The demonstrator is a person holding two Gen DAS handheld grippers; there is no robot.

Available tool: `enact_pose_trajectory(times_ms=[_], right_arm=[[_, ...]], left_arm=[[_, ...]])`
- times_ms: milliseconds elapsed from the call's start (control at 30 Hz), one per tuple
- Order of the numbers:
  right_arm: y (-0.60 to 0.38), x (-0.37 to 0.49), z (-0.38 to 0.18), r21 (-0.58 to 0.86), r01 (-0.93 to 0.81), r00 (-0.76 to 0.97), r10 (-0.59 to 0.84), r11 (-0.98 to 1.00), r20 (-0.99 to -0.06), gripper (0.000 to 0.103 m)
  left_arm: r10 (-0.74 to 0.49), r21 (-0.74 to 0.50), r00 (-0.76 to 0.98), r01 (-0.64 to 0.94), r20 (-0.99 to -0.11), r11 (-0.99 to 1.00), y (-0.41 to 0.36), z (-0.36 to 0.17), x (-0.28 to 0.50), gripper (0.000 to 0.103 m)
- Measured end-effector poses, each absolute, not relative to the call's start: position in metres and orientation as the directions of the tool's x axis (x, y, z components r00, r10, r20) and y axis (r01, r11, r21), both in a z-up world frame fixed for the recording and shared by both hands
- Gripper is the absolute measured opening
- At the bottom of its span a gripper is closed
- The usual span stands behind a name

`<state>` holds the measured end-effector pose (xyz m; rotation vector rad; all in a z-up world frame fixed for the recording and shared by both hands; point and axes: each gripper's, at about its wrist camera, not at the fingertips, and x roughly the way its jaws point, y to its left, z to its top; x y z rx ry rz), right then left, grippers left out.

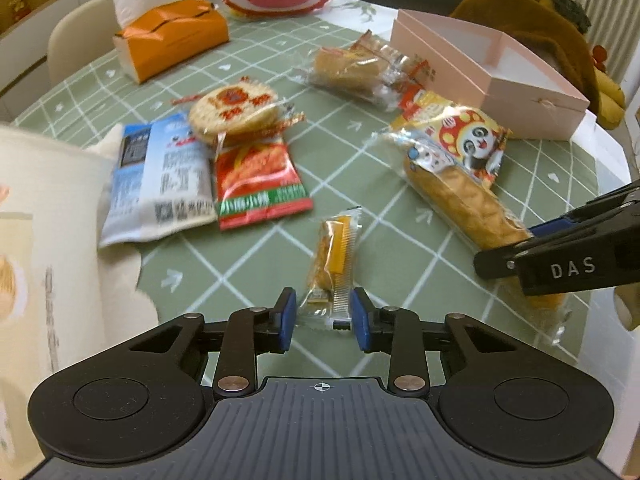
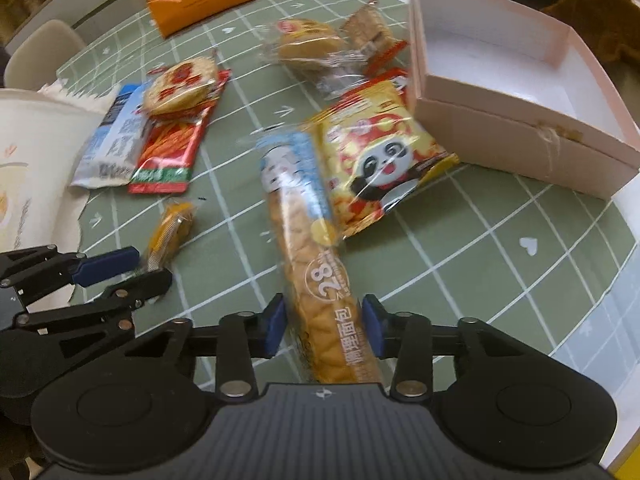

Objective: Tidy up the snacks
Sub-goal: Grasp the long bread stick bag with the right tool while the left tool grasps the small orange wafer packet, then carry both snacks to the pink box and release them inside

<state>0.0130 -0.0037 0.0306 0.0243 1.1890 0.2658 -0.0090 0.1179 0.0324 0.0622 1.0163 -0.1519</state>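
A small yellow snack packet [image 1: 334, 256] lies on the green checked tablecloth [image 1: 380, 216]. My left gripper [image 1: 324, 318] is shut on its near end, a blue pad against each side of the wrapper. The right wrist view shows that gripper [image 2: 132, 272] at the left, on the same packet [image 2: 172, 228]. A long bread stick in a clear wrapper [image 2: 308, 240] runs away from my right gripper [image 2: 324, 328], whose pads press on both sides of it. The left wrist view shows the right gripper [image 1: 520, 240] on the bread's near end [image 1: 460, 200]. An open pink box [image 2: 520, 148] stands at the right.
A panda snack bag [image 2: 380, 160] lies beside the bread. A round cracker [image 1: 234, 110], a red packet [image 1: 260, 184] and a blue-white packet [image 1: 160, 176] lie at the left, by a tall white cup [image 1: 40, 220]. Wrapped rolls [image 1: 348, 68] and an orange tissue pack [image 1: 176, 40] lie farther back.
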Motion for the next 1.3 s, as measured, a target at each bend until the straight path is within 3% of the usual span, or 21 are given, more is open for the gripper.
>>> enact_pose_trajectory(times_ms=[400,667,833,1033,1300], right_arm=[[-0.031,-0.027,0.030,0.241,-0.160,0.338,0.283,0.957,-0.898,0.034],[-0.032,-0.029,0.029,0.236,-0.170,0.353,0.283,0.957,-0.892,0.036],[-0.027,-0.015,0.027,0.218,-0.180,0.385,0.273,0.959,-0.882,0.042],[-0.023,-0.006,0.026,0.202,-0.195,0.407,0.267,0.960,-0.873,0.042],[-0.051,-0.025,0.026,0.201,-0.159,0.382,0.248,0.967,-0.890,0.037]], left_arm=[[-0.209,-0.156,0.494,0.146,-0.844,0.977,0.113,0.034,-0.027,0.035],[-0.200,-0.138,0.484,0.161,-0.852,0.977,0.102,0.034,-0.021,0.035],[-0.211,-0.155,0.509,0.150,-0.835,0.976,0.107,0.038,-0.015,0.035],[-0.163,-0.093,0.493,0.163,-0.855,0.982,0.097,0.033,0.000,0.036],[-0.187,-0.097,0.491,0.203,-0.851,0.974,0.086,0.032,0.015,0.036]])
